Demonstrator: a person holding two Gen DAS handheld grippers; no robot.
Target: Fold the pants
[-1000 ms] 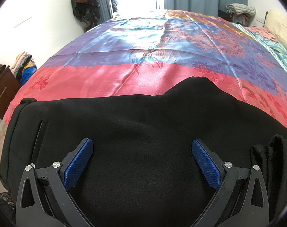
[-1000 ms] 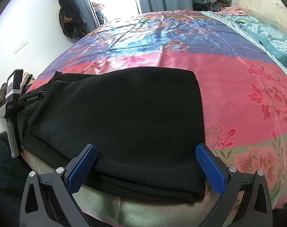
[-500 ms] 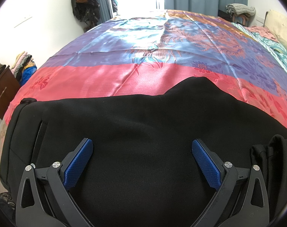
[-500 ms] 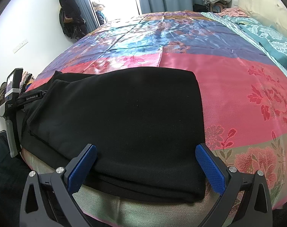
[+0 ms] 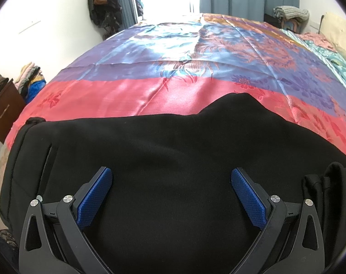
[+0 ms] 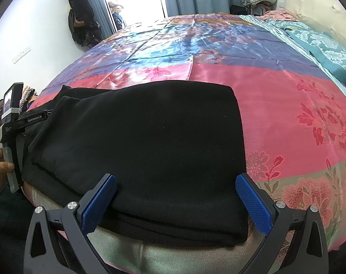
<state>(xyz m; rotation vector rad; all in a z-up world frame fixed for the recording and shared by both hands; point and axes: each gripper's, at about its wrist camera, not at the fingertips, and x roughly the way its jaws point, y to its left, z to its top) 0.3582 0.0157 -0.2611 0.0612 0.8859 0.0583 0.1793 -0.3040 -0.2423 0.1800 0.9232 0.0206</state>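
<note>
- The black pants are lying folded in a stack at the near edge of the bed, their long axis running left to right across both views (the right end is squared off, the left end is looser and layered).
- The right gripper is hovering with its jaws spread wide and empty, straddling the near folded edge at the stack's right end; the cloth is sitting just ahead of and between the blue pads.
- The left gripper is likewise released and gripping nothing, hanging low over the pants' left portion, with black fabric filling the space under it.
- Judging by this, each gripper is nearest its own end, so a further fold would probably be carried along the long axis.
</note>
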